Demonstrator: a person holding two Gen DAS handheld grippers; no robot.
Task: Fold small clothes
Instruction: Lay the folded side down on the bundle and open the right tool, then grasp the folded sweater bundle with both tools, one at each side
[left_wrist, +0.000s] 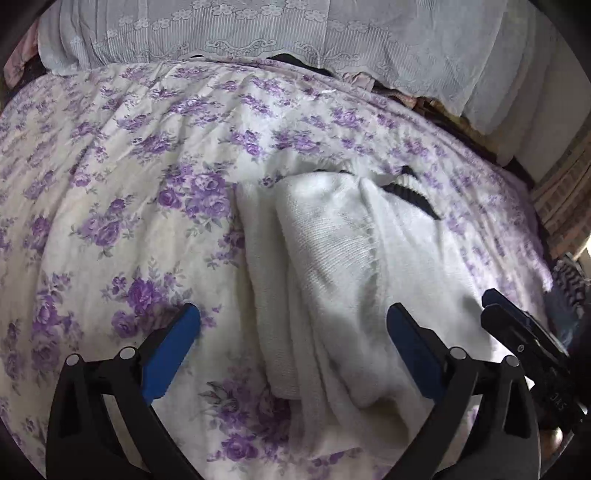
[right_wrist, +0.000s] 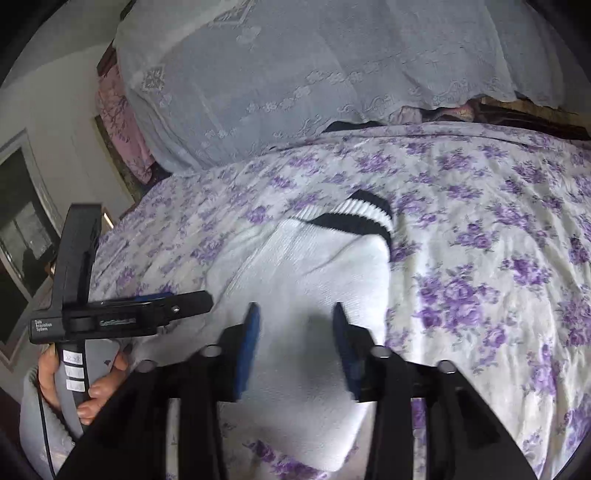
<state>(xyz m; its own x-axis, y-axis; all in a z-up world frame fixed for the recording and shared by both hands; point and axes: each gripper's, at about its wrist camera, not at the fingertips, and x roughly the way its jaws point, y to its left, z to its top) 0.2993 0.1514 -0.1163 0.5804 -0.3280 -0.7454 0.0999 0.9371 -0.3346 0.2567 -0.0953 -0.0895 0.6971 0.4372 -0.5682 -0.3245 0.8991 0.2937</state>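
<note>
Right gripper (right_wrist: 293, 341) jaws apart, nothing clamped, hovering over the white knitted sweater with black-striped ribbed cuffs (right_wrist: 314, 266). Left gripper (left_wrist: 293, 339) spread wide, empty, over the same sweater (left_wrist: 332, 251), which lies folded on the purple-floral bedspread (left_wrist: 110, 177). Left hand (right_wrist: 83, 384) grips its handle.

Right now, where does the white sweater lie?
The white sweater lies on the purple-flowered bedsheet, directly ahead of both tongs in each wrist view, its black-striped hem towards the lace-covered pile.

White knit garment (right_wrist: 306, 266) with black-striped cuff (right_wrist: 364, 218), purple-flowered cream bedspread (left_wrist: 122, 192), pale lace cloth (left_wrist: 280, 29)
</note>
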